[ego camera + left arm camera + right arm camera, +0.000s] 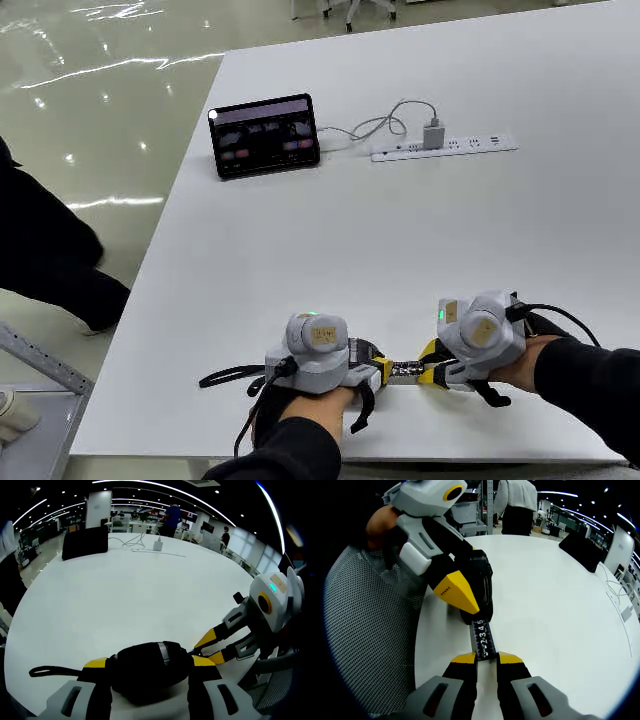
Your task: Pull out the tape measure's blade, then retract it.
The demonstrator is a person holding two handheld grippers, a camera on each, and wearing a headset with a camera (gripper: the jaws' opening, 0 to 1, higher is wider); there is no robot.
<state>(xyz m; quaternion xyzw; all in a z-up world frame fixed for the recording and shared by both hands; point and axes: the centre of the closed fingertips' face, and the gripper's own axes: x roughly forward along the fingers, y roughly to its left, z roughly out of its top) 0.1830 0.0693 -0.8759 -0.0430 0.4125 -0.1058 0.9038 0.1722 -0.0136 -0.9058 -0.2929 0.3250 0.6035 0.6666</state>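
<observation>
The tape measure lies close to the near edge of the table, stretched a short way between the two grippers. The left gripper has its fingers closed around the black case, one on each side. The right gripper has its fingers drawn narrow on the end of the blade, which shows only the first few numbers outside the case. Whether the end hook itself sits between the fingers is hidden, though the pinch appears to fall right at the tip.

The case looks hard, compact and fairly heavy for its size. Its rounded flanks could let it twist in the hold, so a grip across the flat sides, as here, is probably the steadiest. The blade is likely thin sprung steel: stiff along its length while its curve holds, but quick to kink if bent sideways or lifted off line. Its painted face is probably slick, so the tip is the safer place to hold than the bare strip.

The spring will likely pull back harder as more blade comes out. A straight, level draw along the table edge suits it, and the return should be eased in, or the blade may whip and snap home.
</observation>
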